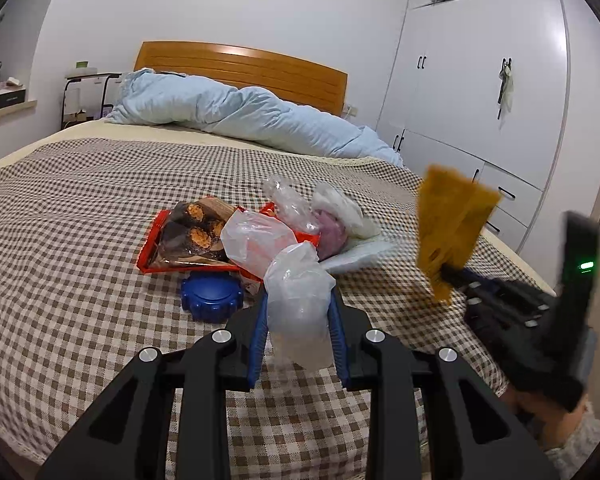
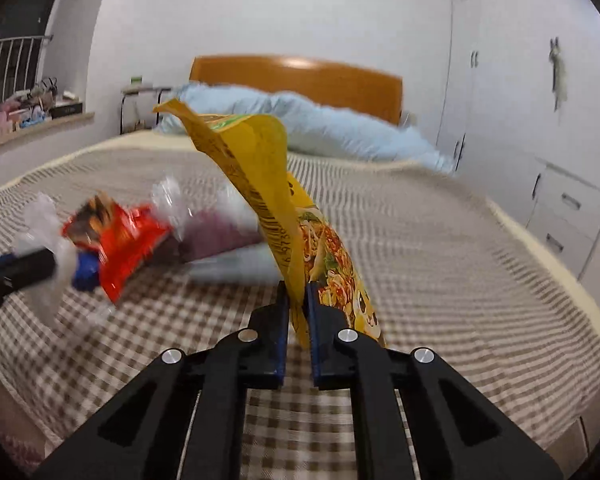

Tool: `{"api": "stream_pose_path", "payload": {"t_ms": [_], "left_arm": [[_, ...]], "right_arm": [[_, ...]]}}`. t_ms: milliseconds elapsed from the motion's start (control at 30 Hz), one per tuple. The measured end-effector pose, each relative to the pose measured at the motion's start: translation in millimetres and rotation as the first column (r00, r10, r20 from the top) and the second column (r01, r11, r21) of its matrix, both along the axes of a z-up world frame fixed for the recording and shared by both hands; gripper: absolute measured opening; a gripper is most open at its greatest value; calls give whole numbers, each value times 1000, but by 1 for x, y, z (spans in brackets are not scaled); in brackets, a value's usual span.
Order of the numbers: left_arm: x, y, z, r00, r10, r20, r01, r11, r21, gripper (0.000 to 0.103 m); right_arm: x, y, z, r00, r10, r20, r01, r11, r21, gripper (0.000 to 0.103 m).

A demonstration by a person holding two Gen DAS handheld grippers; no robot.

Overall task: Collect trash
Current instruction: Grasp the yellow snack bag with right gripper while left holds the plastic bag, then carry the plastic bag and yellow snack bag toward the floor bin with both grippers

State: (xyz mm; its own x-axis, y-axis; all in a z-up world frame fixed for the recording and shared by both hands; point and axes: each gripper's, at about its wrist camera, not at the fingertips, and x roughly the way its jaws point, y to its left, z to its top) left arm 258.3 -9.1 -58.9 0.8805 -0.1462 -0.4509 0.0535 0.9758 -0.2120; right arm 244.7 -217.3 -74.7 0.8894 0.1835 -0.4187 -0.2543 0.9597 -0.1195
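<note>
Jaws of right gripper (image 2: 297, 300) pinch yellow wrapper (image 2: 260, 184) upright between them

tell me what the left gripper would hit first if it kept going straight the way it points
Probably the heap of trash just ahead: the left gripper, its jaws shut on a clear plastic bag, points at the red snack wrapper on the bed. Depth is unclear.

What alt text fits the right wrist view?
The right gripper is clamped on a yellow noodle wrapper, lifted above a checked bedspread. To the left lie a red snack bag and clear plastic bags, where the left gripper reaches in; a blue duvet and wooden headboard sit behind.
</note>
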Motion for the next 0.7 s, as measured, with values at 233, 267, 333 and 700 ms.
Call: {"api": "stream_pose_path", "payload": {"t_ms": [233,267,333,700], "left_arm": [[-4,-3,3,1000,-11,20,11,1000,2,26],[-5,-5,4,1000,-15,25,14,1000,6,26],[-7,-9,4,999,-19,32,19,1000,22,26],[-9,-16,4,999,-34,38,32,998,49,26]], "right_arm": [[-19,-19,22,996,-8,90,4,999,45,8],[-17,-20,22,996,-10,89,6,999,51,8],[-15,-23,21,996,-16,85,11,998,56,8],[-27,-16,20,996,-22,82,17,998,55,8]]}}
